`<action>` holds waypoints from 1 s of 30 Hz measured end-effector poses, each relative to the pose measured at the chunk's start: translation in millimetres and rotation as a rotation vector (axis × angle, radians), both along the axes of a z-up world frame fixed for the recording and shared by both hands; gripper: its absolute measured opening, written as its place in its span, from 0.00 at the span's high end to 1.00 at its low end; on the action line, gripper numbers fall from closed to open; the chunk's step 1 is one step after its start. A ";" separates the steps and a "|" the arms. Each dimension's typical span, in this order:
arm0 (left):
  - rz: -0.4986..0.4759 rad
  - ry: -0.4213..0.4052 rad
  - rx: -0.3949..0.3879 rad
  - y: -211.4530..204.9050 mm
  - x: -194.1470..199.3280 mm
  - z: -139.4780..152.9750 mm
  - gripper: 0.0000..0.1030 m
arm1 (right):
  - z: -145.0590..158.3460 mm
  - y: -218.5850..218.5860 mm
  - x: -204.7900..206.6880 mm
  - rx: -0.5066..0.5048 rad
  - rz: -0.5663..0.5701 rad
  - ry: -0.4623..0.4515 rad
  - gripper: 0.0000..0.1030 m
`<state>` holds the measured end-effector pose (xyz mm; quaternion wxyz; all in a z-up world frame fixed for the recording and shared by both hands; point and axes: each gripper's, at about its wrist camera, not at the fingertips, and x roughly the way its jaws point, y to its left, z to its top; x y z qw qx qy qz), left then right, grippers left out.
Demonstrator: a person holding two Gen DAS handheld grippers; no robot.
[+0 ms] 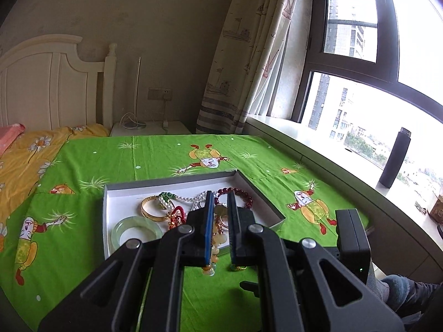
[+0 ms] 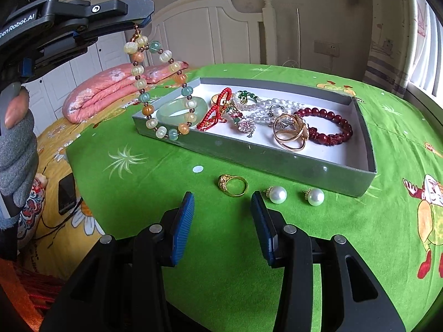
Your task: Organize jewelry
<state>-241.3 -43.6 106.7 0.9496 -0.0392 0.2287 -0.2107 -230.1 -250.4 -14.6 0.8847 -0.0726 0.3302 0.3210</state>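
Observation:
A grey tray (image 2: 277, 160) with a white floor sits on the green cloth and holds a jade bangle (image 2: 171, 110), a red cord, pearl strands, gold rings (image 2: 289, 132) and a dark red bead bracelet (image 2: 332, 127). My left gripper (image 2: 138, 26) is shut on a multicoloured bead bracelet (image 2: 155, 83) that hangs in the air over the tray's left end; in the left wrist view the gripper (image 1: 220, 202) has the beads (image 1: 214, 246) between its pads. My right gripper (image 2: 223, 203) is open just above the cloth, near a gold ring (image 2: 232, 185) and two pearl earrings (image 2: 278, 195).
A pink folded quilt (image 2: 105, 94) and yellow bedding lie left of the green cloth. A phone (image 2: 66, 193) lies on the bedding. A white headboard stands behind. A window sill with a dark bottle (image 1: 396, 157) runs along the right.

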 end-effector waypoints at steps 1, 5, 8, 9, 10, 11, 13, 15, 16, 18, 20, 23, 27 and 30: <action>0.002 0.003 0.003 1.0 -0.4 -1.6 0.92 | 0.8 2.7 3.1 -0.007 -0.005 0.007 0.59; 0.004 0.014 0.002 5.2 -1.0 -7.8 0.92 | 3.9 9.3 18.5 -0.014 -0.032 0.041 0.59; 0.008 0.016 -0.002 7.9 -1.3 -9.4 0.92 | 2.5 17.3 16.7 -0.067 -0.031 0.006 0.63; 0.010 0.016 -0.003 9.2 -1.5 -9.6 0.92 | 1.7 18.9 13.9 -0.093 -0.037 -0.019 0.72; 0.013 0.016 -0.004 10.6 -1.4 -9.6 0.92 | 1.0 18.3 11.9 -0.098 -0.036 -0.032 0.75; 0.015 0.016 -0.004 11.7 -1.2 -9.3 0.92 | 0.8 15.4 11.6 -0.082 -0.036 -0.025 0.75; 0.019 0.016 -0.002 13.9 -0.8 -9.2 0.92 | 0.6 10.4 11.5 -0.066 -0.045 -0.021 0.76; 0.022 0.015 -0.002 14.7 -1.3 -8.9 0.92 | 1.7 9.3 9.9 -0.065 -0.040 -0.030 0.79; 0.023 0.014 -0.002 15.0 -1.4 -8.7 0.92 | 2.8 8.4 9.2 -0.057 -0.039 -0.032 0.82; 0.024 0.012 -0.002 15.6 -1.0 -7.8 0.92 | 5.6 7.5 8.0 -0.047 -0.038 -0.036 0.84; 0.024 0.008 0.002 14.5 0.0 -5.2 0.92 | 7.9 6.3 7.6 -0.046 -0.039 -0.042 0.84; 0.026 0.003 0.005 13.5 1.1 -1.8 0.92 | 7.7 5.1 6.5 -0.044 -0.037 -0.048 0.85; 0.027 0.002 0.004 13.3 1.5 -1.5 0.92 | 4.5 13.2 2.9 -0.082 -0.009 -0.059 0.85; 0.026 0.010 0.003 13.8 2.0 -4.8 0.92 | 1.9 22.9 1.5 -0.129 0.002 -0.086 0.85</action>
